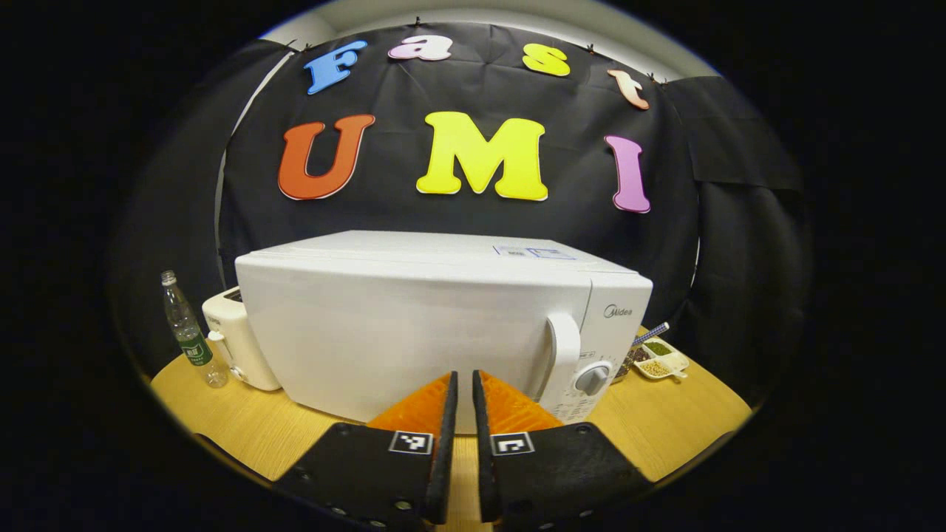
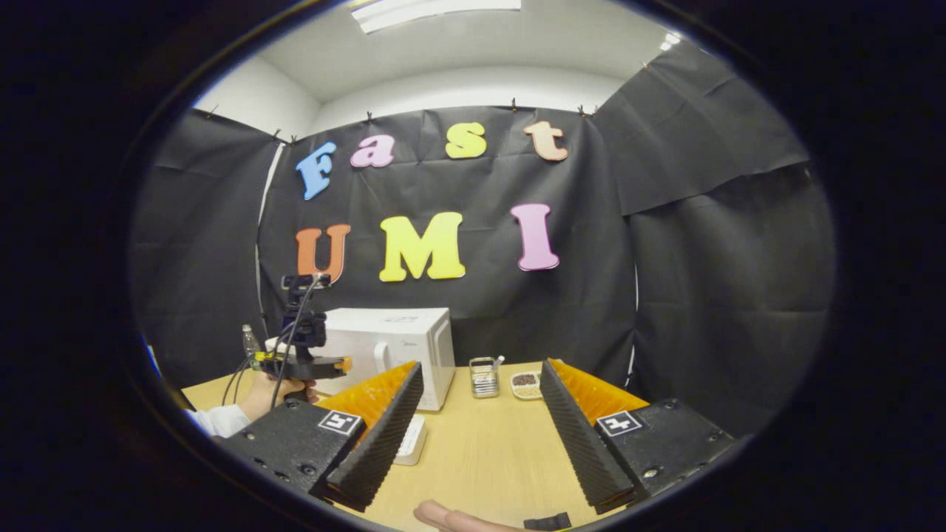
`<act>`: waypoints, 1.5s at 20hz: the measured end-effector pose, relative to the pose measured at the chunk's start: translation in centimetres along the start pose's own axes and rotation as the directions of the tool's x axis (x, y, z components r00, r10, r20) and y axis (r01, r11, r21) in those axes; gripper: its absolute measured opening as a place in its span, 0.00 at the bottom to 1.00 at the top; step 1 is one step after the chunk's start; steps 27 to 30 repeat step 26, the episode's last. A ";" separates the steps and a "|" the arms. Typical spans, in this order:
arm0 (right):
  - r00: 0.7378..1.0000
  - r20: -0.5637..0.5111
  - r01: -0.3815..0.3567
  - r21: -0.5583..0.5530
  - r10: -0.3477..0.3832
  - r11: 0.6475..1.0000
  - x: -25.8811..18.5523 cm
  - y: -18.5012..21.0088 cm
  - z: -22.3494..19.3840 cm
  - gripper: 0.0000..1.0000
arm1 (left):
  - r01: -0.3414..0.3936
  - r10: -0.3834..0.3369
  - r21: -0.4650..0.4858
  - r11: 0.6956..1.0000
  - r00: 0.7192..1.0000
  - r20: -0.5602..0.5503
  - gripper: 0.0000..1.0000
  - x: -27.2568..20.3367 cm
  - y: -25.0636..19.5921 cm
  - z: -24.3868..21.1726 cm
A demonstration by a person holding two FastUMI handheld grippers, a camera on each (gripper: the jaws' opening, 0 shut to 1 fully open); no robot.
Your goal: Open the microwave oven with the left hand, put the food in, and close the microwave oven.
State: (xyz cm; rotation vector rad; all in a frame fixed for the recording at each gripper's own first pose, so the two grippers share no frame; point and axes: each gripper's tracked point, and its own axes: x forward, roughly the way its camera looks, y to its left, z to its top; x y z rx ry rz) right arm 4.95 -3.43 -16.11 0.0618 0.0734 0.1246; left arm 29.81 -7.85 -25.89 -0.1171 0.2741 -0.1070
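On the wooden table (image 1: 665, 421), the white microwave oven (image 1: 414, 325) sits closed; left hand-held gripper (image 1: 464, 391) nearly pressed together.

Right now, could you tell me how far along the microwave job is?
Nothing looks done yet: the microwave door is closed, its handle untouched. In hand: the left gripper, nearly shut and empty, faces the door. The right gripper is open and empty. Opening, loading food and closing all remain.

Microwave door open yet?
No. In the left gripper view the microwave door sits flush, handle untouched, with the left gripper in front of it.
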 end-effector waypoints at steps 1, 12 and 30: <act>1.000 0.001 -0.002 -0.007 0.002 1.000 -0.3 0.3 0.3 0.95 | -0.008 0.009 -0.006 1.000 1.000 0.007 0.24 -1.2 0.2 0.6; 0.994 0.101 0.045 0.024 -0.047 0.999 -5.7 3.0 6.2 1.00 | -0.069 0.062 0.039 0.997 0.985 0.163 0.93 -22.0 2.1 9.3; 0.989 0.148 0.000 -0.009 0.001 1.000 -11.3 7.2 8.8 0.95 | -0.149 0.136 0.040 0.988 0.962 0.237 0.93 -40.7 4.6 9.6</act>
